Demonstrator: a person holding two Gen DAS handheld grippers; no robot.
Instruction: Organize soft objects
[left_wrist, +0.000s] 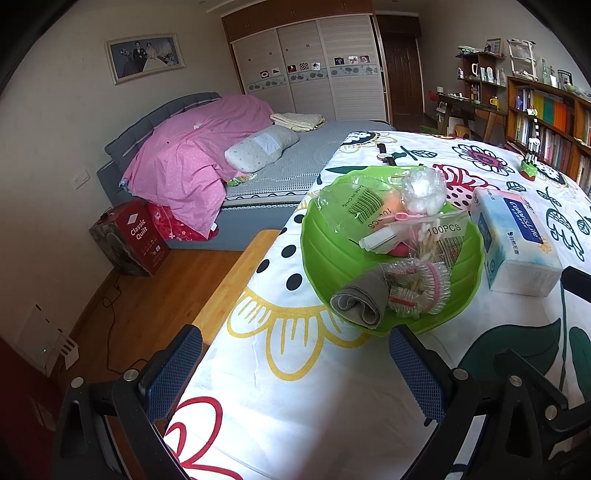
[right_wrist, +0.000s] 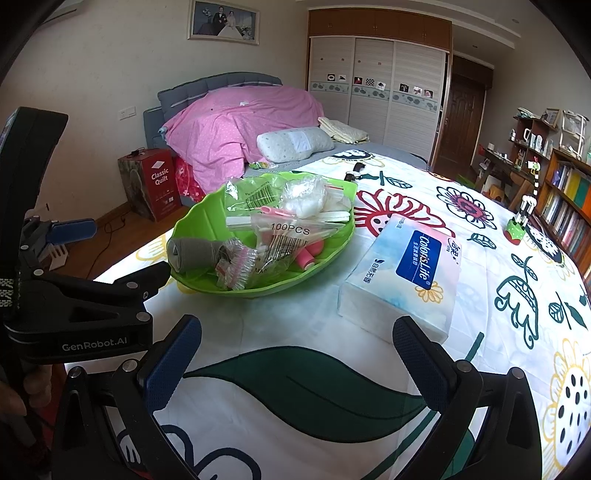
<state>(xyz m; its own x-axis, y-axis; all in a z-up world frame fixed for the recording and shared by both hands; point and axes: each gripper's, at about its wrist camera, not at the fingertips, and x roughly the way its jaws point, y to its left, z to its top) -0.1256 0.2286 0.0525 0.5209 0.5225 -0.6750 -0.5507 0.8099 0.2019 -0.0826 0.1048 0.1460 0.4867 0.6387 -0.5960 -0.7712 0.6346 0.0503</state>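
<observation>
there, soft items in green tray (right_wrist: 334, 238)

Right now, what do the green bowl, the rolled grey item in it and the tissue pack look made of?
Green bowl: likely moulded plastic, smooth and glossy. Rolled grey item: soft matte cloth, judging by its folds. Tissue pack: thin printed plastic film over white tissues, slightly shiny.

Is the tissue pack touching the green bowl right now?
Apart. The right wrist view shows a strip of flowered tablecloth between the tissue pack and the green bowl.
</observation>
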